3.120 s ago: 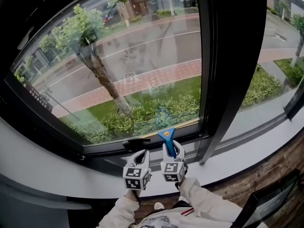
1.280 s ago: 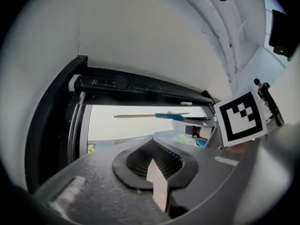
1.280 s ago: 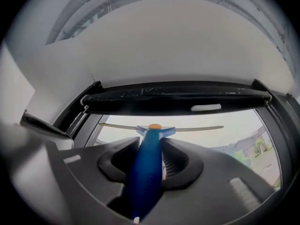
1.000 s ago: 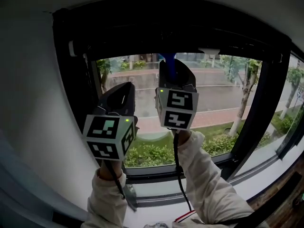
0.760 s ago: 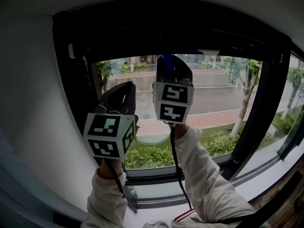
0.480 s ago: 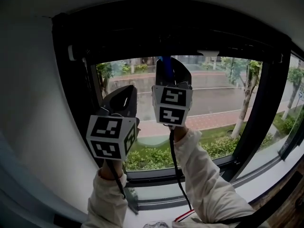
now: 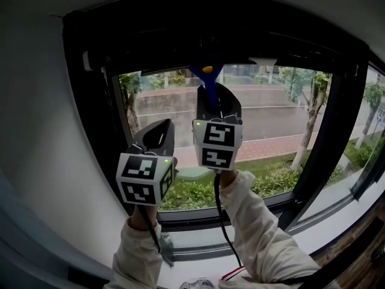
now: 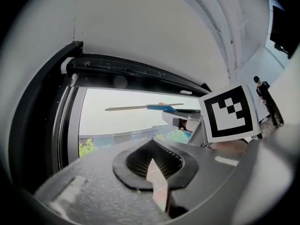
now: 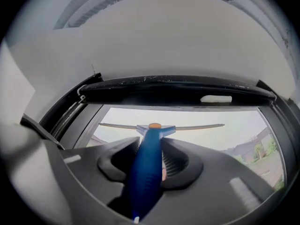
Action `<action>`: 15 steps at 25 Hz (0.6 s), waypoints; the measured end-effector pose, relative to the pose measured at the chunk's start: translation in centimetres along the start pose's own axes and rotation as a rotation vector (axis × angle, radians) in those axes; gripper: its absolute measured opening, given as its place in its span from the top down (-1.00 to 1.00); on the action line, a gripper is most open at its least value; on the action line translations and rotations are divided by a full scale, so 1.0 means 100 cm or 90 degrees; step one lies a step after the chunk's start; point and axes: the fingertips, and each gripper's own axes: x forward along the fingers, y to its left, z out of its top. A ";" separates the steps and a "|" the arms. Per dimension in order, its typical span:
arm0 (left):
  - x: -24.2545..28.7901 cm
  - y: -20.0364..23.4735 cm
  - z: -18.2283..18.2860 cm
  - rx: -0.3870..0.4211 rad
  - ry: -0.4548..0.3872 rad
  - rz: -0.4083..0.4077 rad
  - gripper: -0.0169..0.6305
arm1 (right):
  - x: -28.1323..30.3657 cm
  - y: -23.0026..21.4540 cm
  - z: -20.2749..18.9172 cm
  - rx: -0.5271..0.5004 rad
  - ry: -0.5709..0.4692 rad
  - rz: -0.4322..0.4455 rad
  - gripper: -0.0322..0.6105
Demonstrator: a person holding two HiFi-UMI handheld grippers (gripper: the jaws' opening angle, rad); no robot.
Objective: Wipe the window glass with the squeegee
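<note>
The squeegee (image 7: 207, 80) has a blue handle and a thin blade that lies level along the top edge of the window glass (image 7: 271, 113). My right gripper (image 7: 218, 95) is shut on the handle and holds it upright, blade end up. In the right gripper view the handle (image 9: 146, 165) runs between the jaws and the blade (image 9: 187, 126) spans the pane under the black top frame. My left gripper (image 7: 160, 130) hangs lower and to the left, shut on nothing. The left gripper view shows its jaws (image 8: 154, 168) together, with the squeegee (image 8: 161, 108) beyond them.
A black window frame (image 7: 240, 41) borders the pane, with a dark mullion (image 7: 325, 137) at the right and a grey sill (image 7: 264, 239) below. White wall (image 7: 42, 131) stands at the left. A street, trees and hedges show outside.
Three seconds ago both grippers were low by the sill; now they are up at the top of the pane. Over the last second the squeegee head rose into view and the left gripper sank slightly.
</note>
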 end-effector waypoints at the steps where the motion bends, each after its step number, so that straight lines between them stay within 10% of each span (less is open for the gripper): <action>1: -0.001 -0.001 -0.006 -0.002 0.008 -0.001 0.95 | -0.003 0.001 -0.004 0.001 0.005 0.000 0.44; 15: -0.019 -0.015 -0.095 -0.035 0.111 -0.003 0.95 | -0.049 0.015 -0.070 0.019 0.061 -0.003 0.44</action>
